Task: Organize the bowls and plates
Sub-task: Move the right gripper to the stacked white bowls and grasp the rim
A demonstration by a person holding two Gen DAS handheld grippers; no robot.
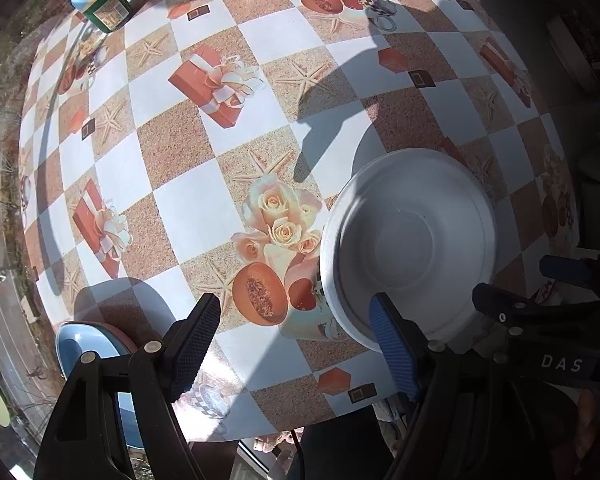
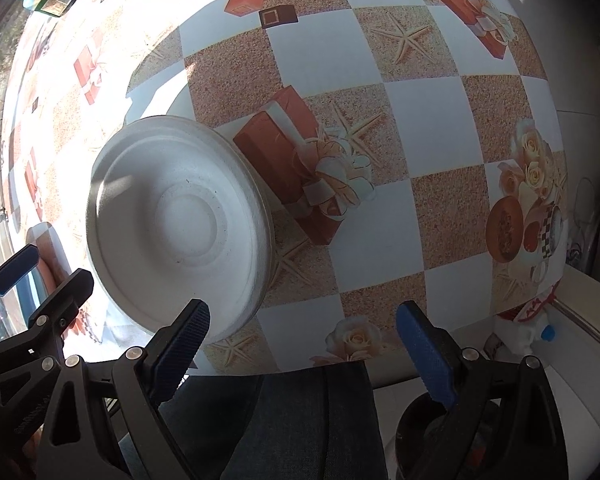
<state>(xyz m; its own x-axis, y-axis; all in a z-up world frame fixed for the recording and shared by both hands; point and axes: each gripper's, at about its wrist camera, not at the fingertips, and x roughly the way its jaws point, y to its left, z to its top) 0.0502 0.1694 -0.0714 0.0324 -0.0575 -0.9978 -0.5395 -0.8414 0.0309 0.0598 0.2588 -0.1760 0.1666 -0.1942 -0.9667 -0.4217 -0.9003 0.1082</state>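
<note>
A white foam plate stack (image 1: 412, 236) lies on the patterned tablecloth near the table's front edge; it also shows in the right wrist view (image 2: 176, 220). A blue bowl on a pink plate (image 1: 88, 344) sits at the front left, partly hidden behind my left gripper's arm. My left gripper (image 1: 296, 344) is open and empty, its right finger (image 1: 392, 344) over the white plate's near rim. My right gripper (image 2: 304, 348) is open and empty, its left finger (image 2: 184, 340) at the plate's near edge. The right gripper shows in the left wrist view (image 1: 540, 292).
A green-capped bottle (image 1: 100, 0) stands at the far left of the table. The table's front edge (image 2: 340, 364) runs just behind my fingers, with a person's jeans below. A white appliance (image 2: 580, 360) stands to the right of the table.
</note>
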